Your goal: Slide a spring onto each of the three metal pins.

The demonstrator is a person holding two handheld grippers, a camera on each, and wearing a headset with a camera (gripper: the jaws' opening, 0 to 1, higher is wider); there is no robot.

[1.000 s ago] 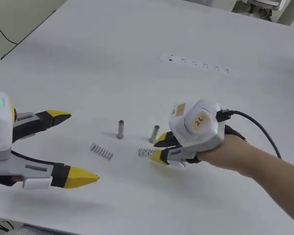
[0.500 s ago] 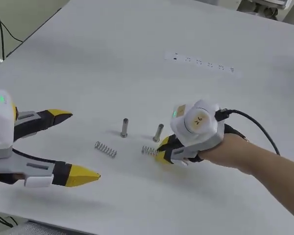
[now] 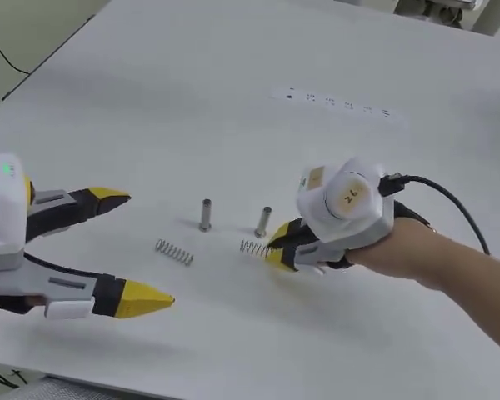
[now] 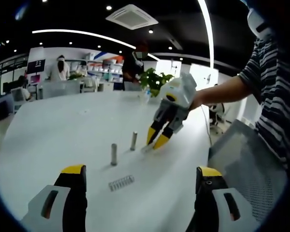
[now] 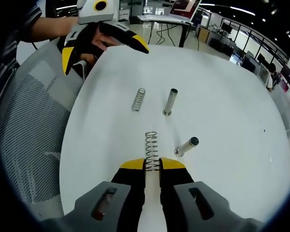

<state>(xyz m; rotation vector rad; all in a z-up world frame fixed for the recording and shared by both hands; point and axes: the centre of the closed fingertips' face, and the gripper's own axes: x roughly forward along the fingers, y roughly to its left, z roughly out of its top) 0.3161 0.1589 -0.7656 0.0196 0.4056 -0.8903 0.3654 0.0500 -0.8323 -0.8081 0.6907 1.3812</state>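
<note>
Spring (image 5: 151,145) sits pinched by its near end in the right tool (image 5: 152,166), the jaws pressed together on the last coils. It's a thin, bright, open-wound wire coil, and its long axis runs straight out from the jaws, low over the surface (image 5: 222,121).

The nearest pin (image 5: 186,146) stands just to the far side of its free end. The spring looks about level while the pin is upright, so it likely needs tipping over the pin's top.

Further left stands a second pin (image 3: 206,215), then a loose spring (image 3: 174,252) lying flat. The left tool (image 3: 150,248) is spread wide, holds nothing, and is well apart from the pins.
</note>
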